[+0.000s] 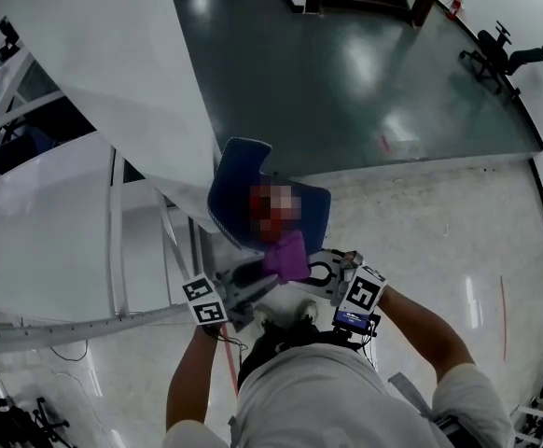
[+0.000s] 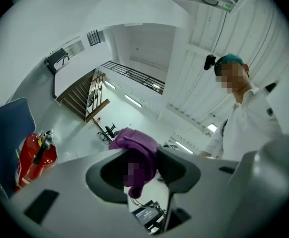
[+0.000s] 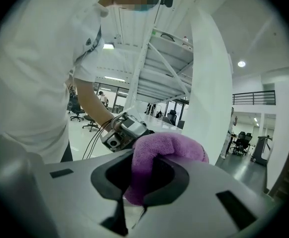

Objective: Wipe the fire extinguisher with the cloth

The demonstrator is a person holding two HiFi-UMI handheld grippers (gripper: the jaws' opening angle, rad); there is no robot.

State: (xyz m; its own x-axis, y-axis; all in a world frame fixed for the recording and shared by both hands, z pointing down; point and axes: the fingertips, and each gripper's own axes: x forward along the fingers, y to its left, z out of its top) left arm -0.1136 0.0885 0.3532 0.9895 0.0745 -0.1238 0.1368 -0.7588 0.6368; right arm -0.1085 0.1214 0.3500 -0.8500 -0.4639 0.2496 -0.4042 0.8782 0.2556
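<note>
L gripper (image 2: 140, 155): jaws part-open, a thick bunch of the cloth (image 2: 134, 155) between them. Looked pinched, mostly against the right-hand pad.
R gripper (image 3: 152, 157): jaws narrow, clamped on another fold of the same cloth, which bulged over the top.
Cloth: purple, bunched up and strung between both grippers, held up in the air close to the person.
Extinguisher (image 2: 31, 155): red, upright, tucked against a blue seat-like shell (image 1: 243, 180). It sat just beyond the cloth in head view and low at far left in L gripper view.
Contact: none seen, cloth was apart from the red body.
Surroundings: white frame (image 1: 113, 241) to the left, pale floor underneath.
Done (est.): cloth was in hand and brought near the extinguisher.
Left (est.): pretty much all the wiping, i.e. cloth onto cylinder, then rub body and top. Couldn't tell if any part was already clean.
Progress (est.): early, approach stage.
</note>
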